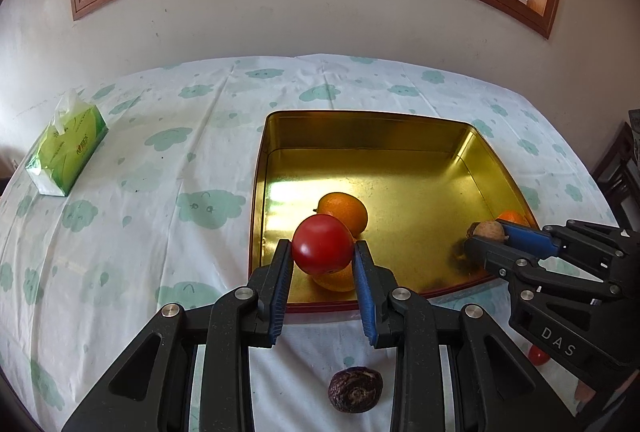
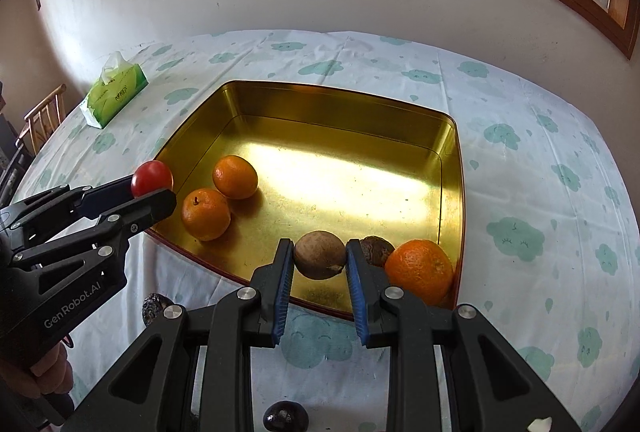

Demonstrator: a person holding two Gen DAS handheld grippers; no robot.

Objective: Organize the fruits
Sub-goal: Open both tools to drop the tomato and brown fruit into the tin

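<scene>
The left tongs point(image 1: 323, 252) are clamping a tomato point(image 1: 322, 243) just above the near left corner of the gold tin point(image 1: 372, 130), while the right tongs point(image 2: 320, 256) are gripping a brown fruit point(image 2: 320, 254) over the tin's near right edge. Both are closed on their fruit, with nothing slack between the pads. Two oranges point(image 2: 235, 177) are lying in the tin's left part, right under the tomato's path, and a third orange point(image 2: 420, 268) and a dark fruit point(image 2: 376, 250) are sitting in the right corner. To do this well, each fruit is probably best lowered close to the tin floor into a bare patch before release, as round fruit tends to roll. Another dark fruit point(image 1: 355, 389) is waiting on the desk point(image 1: 140, 192) near the person.
</scene>
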